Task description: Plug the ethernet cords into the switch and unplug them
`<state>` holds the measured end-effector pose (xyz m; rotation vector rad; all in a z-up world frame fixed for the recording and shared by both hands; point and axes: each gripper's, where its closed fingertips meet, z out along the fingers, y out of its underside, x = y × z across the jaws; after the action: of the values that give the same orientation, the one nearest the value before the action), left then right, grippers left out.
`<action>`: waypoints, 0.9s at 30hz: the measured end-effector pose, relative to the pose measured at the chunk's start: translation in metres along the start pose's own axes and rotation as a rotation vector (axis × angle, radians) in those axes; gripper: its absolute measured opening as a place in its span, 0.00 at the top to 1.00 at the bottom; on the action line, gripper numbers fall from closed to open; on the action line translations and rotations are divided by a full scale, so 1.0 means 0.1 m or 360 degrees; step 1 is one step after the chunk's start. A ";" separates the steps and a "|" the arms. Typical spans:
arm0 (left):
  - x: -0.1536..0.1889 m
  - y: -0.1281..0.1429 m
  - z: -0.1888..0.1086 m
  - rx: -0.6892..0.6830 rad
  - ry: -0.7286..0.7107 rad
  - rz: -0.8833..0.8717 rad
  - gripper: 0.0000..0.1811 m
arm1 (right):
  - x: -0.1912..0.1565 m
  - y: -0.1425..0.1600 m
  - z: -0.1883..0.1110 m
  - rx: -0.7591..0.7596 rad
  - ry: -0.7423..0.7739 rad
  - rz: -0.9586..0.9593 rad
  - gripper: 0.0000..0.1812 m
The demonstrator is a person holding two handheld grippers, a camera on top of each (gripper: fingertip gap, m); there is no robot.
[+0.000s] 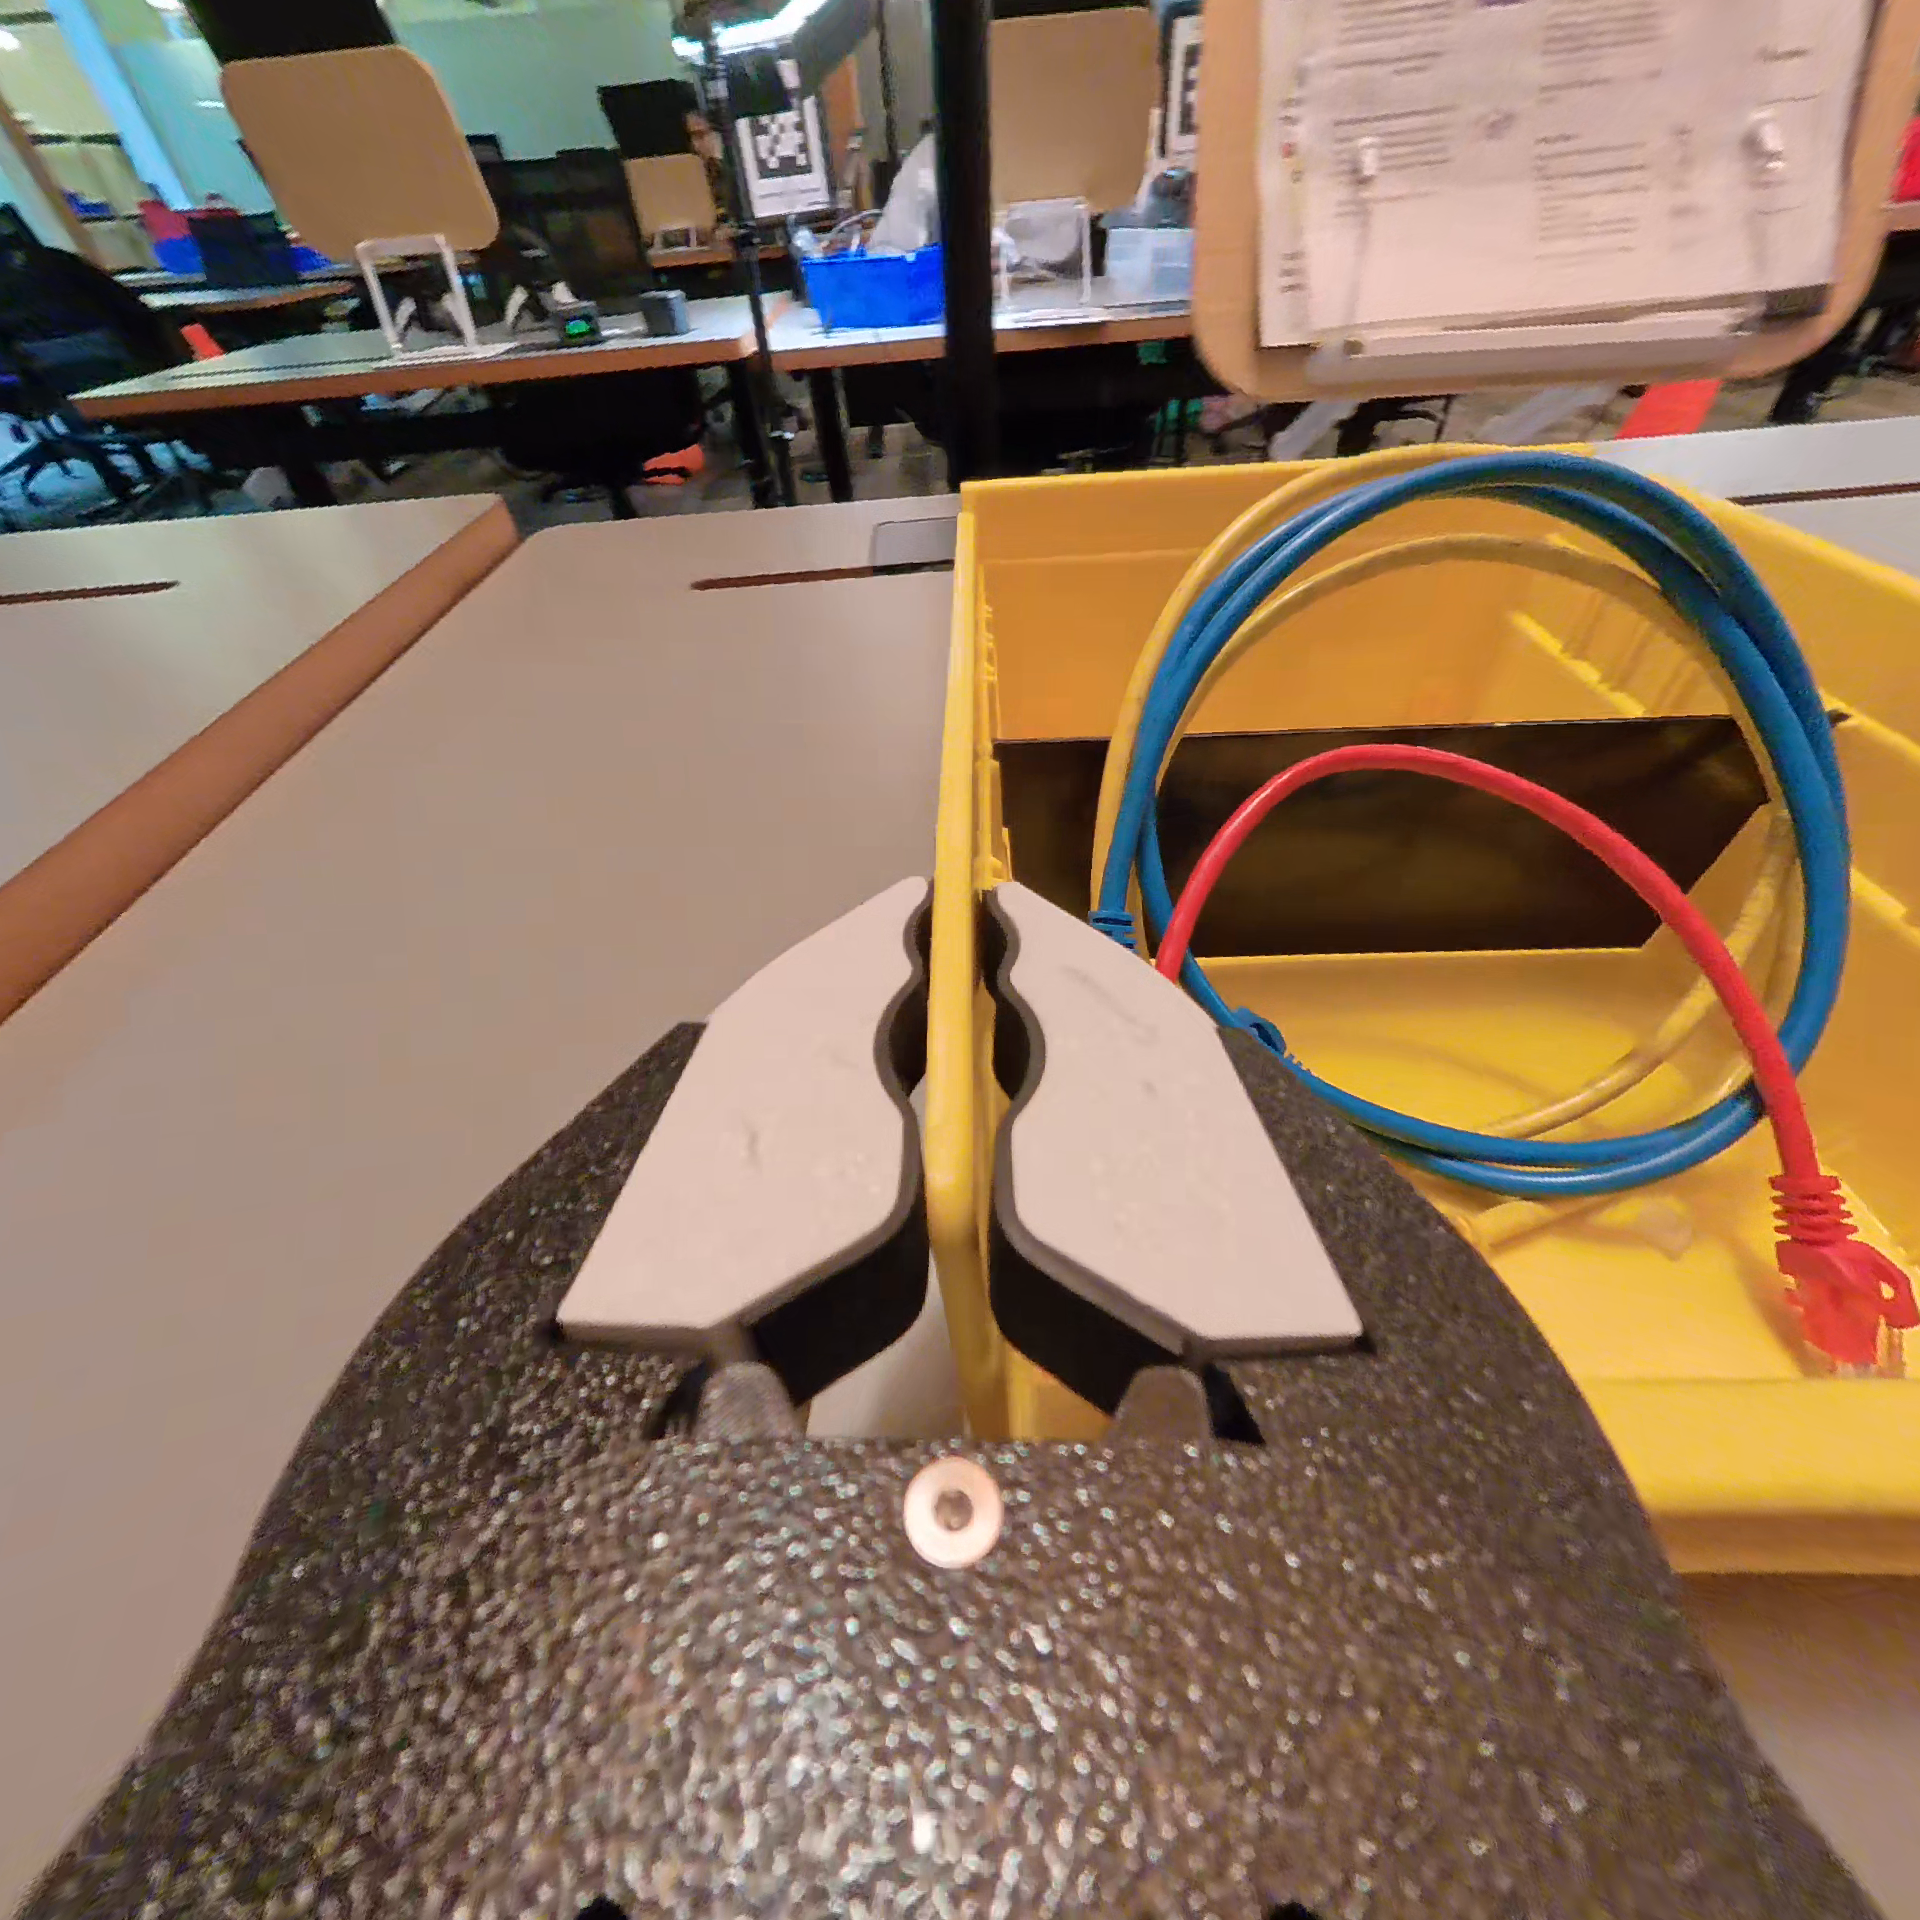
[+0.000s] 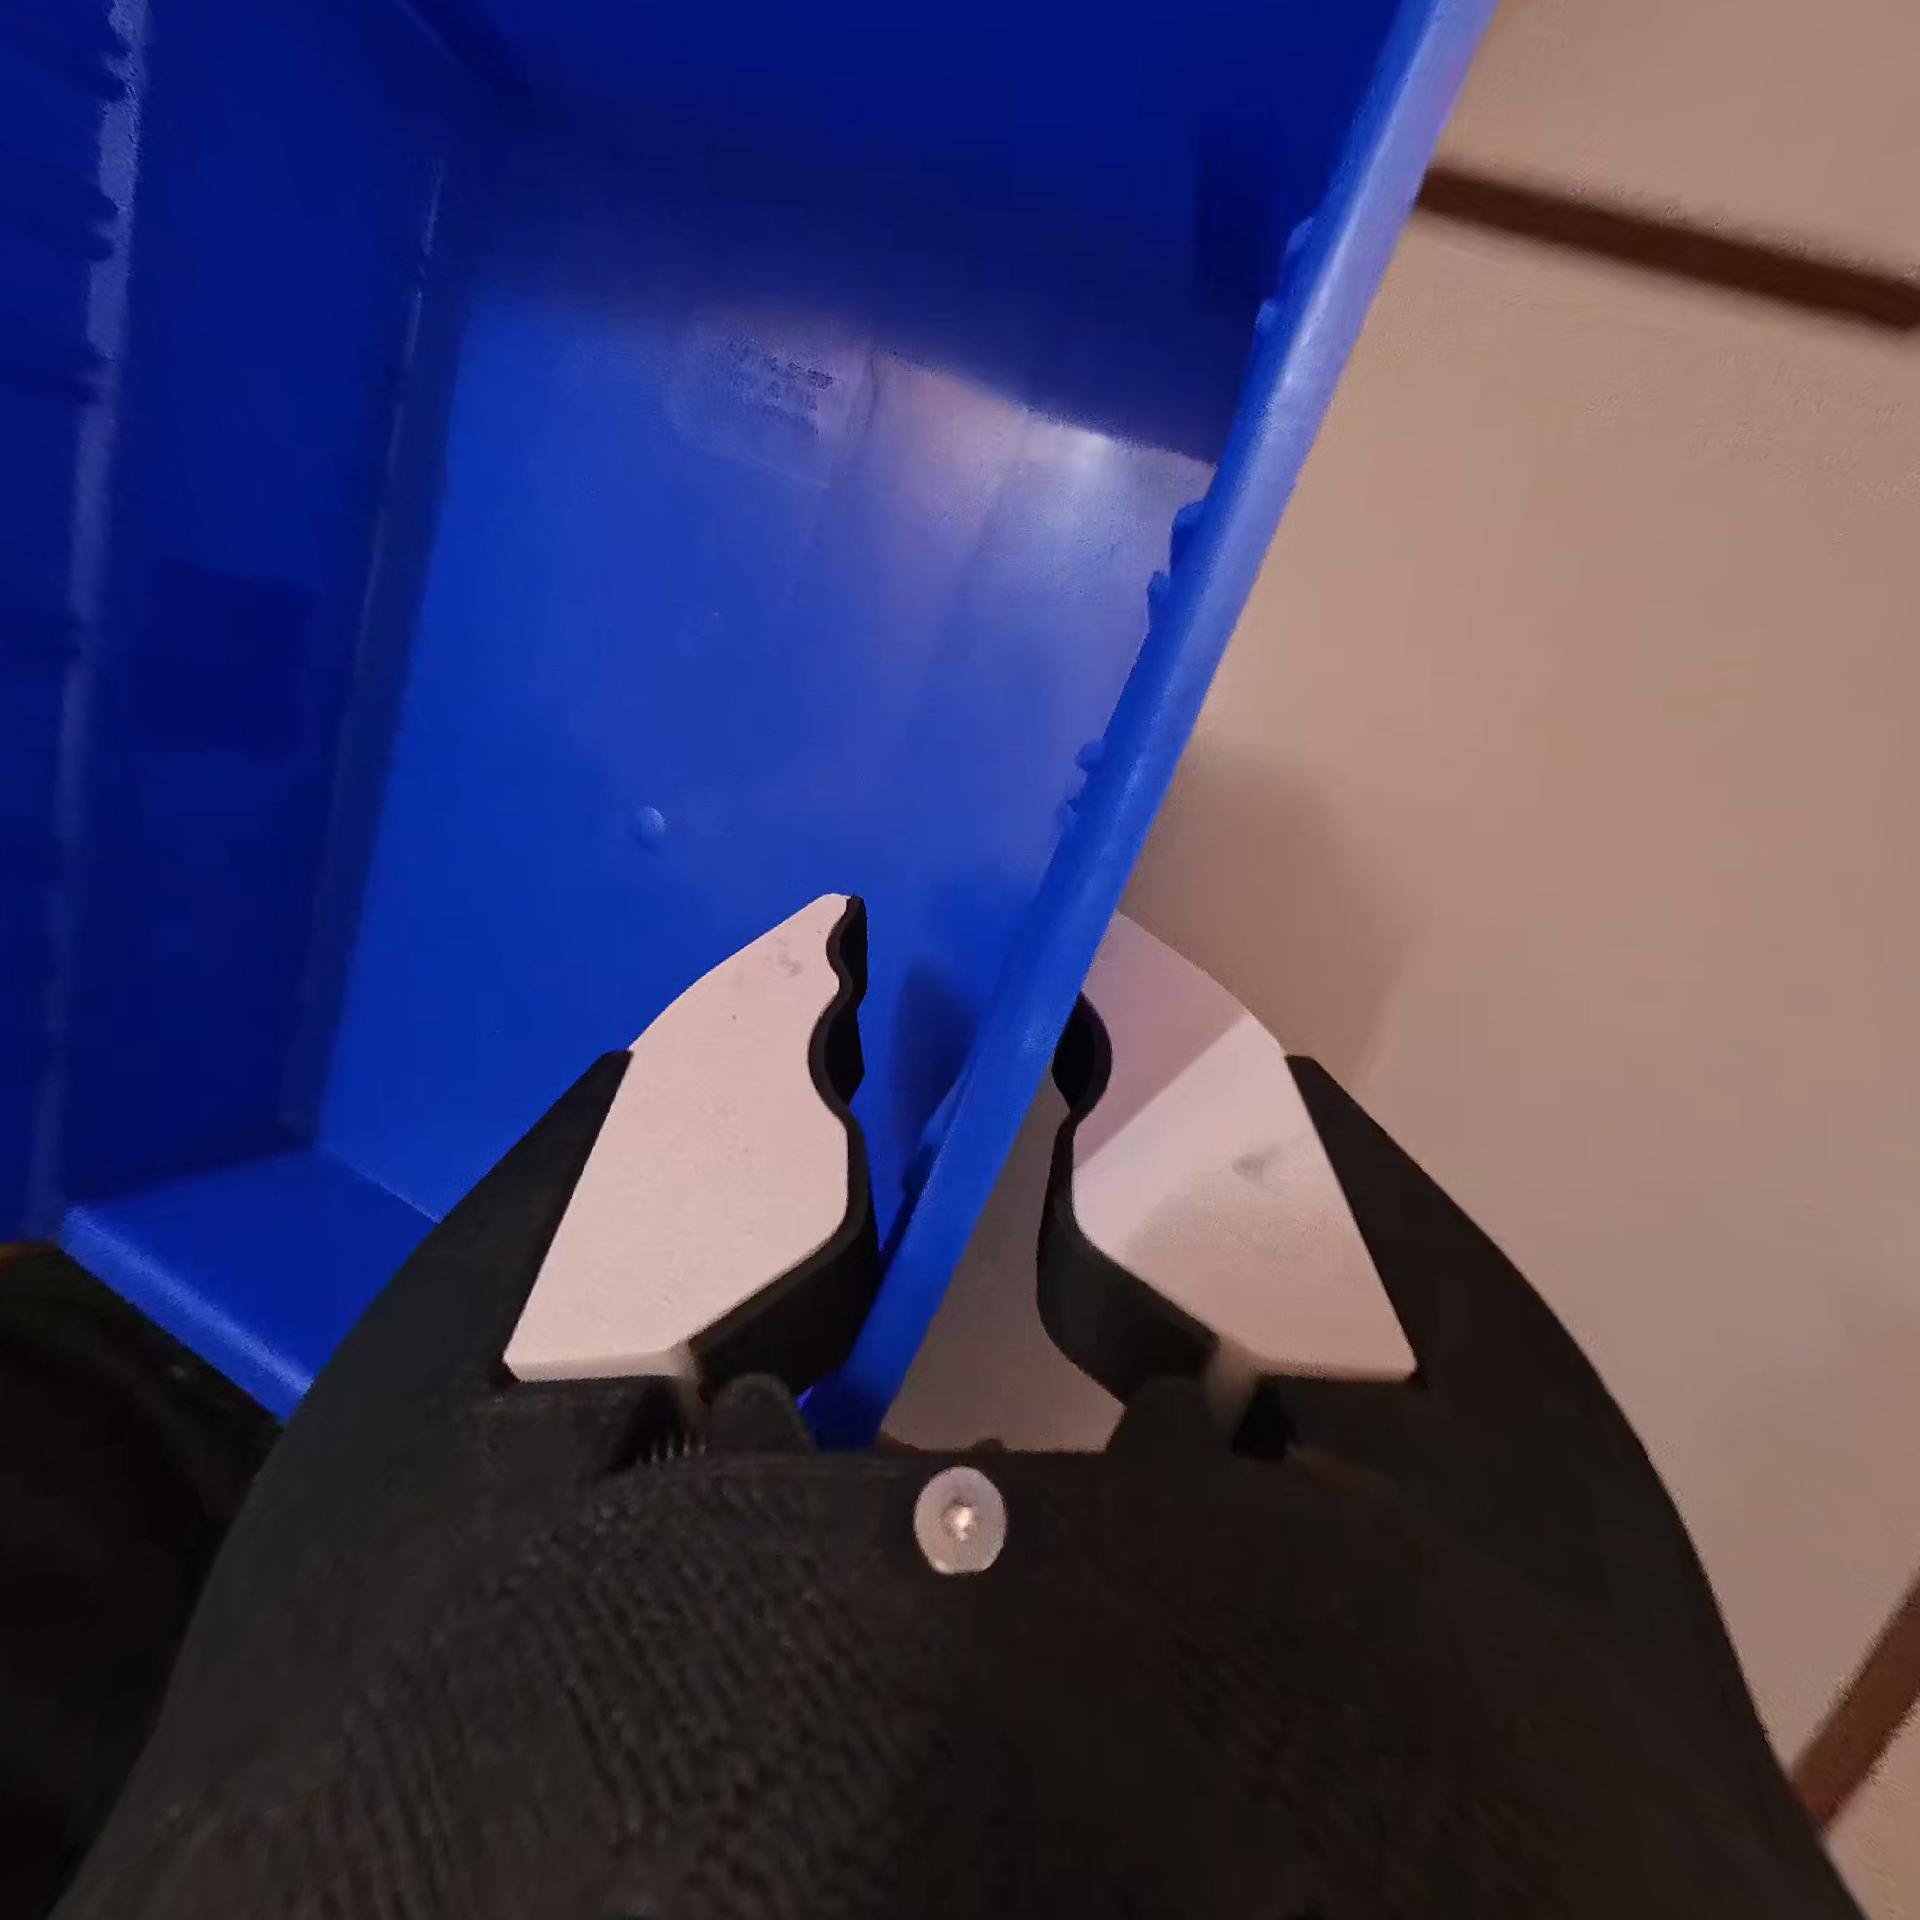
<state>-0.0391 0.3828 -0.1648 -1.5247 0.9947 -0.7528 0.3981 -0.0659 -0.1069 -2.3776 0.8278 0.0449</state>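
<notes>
We log the left claw (image 1: 956,1049) pinching the yellow bin (image 1: 1299,592) wall to steady the blue (image 1: 1808,831), red (image 1: 1704,935) and yellow cords (image 1: 1143,686) coiled inside, the right claw (image 2: 961,1060) spread astride the blue bin (image 2: 1174,686) wall, no switch seen.

yellow bin (image 1: 1049,540) crowded by looped cables (image 1: 1756,665); table (image 1: 582,831) left of it open; blue bin (image 2: 623,571) interior unobstructed.
</notes>
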 end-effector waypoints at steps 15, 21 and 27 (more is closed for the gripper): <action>-0.47 -0.15 1.07 -0.0101 -0.0034 -0.0023 0.97 | 1.13 0.99 0.52 -0.0169 0.0030 0.0247 0.81; -0.56 -0.31 1.09 -0.0188 -0.0159 0.0110 0.79 | 1.30 0.81 0.57 -0.0178 0.0143 0.0037 0.81; -0.24 -1.19 1.26 -0.0309 0.0189 0.0203 0.63 | 1.49 0.55 0.13 0.0026 0.0524 -0.0119 0.53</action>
<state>0.0835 0.4645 -0.0701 -1.5786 1.2727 -0.6779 0.4887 -0.1745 -0.1802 -2.4331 0.8819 -0.3918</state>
